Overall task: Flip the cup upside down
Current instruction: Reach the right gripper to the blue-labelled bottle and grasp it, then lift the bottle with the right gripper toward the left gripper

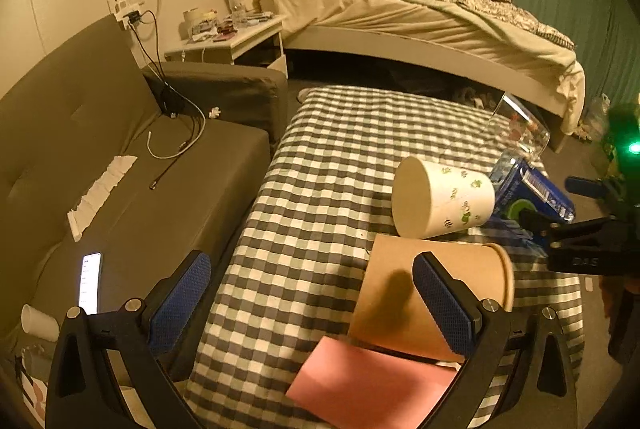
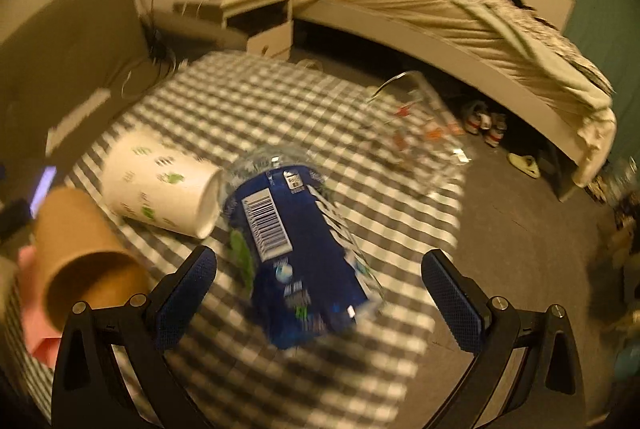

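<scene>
I hold both the left gripper (image 1: 312, 303) and right gripper (image 2: 320, 301) released. The blue-labelled clear plastic cup (image 2: 296, 249) lies sideways between the right jaws; I centre, then clench firmly.

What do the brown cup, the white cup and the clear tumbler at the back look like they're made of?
Brown cup: likely kraft paper, matte, with a rolled rim. White cup: likely coated paper, smooth, printed with small green figures, rolled rim showing in the right wrist view. Clear tumbler: see-through with bright edge highlights; glass or hard plastic, cannot tell which.
</scene>
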Motion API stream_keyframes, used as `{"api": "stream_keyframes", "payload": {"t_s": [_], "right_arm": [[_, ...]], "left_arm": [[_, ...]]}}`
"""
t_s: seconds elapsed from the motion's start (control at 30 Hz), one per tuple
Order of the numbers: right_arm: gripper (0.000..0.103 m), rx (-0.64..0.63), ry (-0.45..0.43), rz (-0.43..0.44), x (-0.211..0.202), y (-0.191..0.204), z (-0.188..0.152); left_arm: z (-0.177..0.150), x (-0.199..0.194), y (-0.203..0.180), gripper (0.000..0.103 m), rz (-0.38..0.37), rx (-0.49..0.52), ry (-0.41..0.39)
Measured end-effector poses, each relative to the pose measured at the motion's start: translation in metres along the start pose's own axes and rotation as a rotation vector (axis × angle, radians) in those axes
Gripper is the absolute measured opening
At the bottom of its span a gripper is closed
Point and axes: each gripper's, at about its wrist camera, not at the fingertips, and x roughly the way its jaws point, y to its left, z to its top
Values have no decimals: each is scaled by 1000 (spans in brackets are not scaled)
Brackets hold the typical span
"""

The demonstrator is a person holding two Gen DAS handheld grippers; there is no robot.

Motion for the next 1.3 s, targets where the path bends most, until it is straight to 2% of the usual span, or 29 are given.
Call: {"api": "stream_keyframes", "payload": {"t_s": [0.13,0.2,0.27,0.4,0.57,0.77,1.0,1.2,1.3], "right_arm": [[101,-34,64,14,27,1,0],[84,-43,94,12,34,5,-3],[81,-44,100,-17,31,8,-6],[77,-15,100,-37,4,18,-24],[73,89,97,-101,-60,35,-53],[72,227,81,-109,-123,86,-100],[69,291,74,-137,-142,141,-149],[68,337,127,-118,-140,164,-188],[67,360,140,-115,-130,164,-195]], "left_arm": [[1,4,-1,103,-2,9,-5],[1,3,-2,103,3,20,-5],[2,-4,-1,103,-2,25,-10],[2,-26,3,103,-21,24,-43],[-7,-67,11,103,-39,36,-101],[-37,-106,35,103,-64,42,-127],[-74,-128,68,103,-53,44,-125],[-89,-138,81,103,-54,44,-133],[-94,-140,80,103,-61,51,-134]]}}
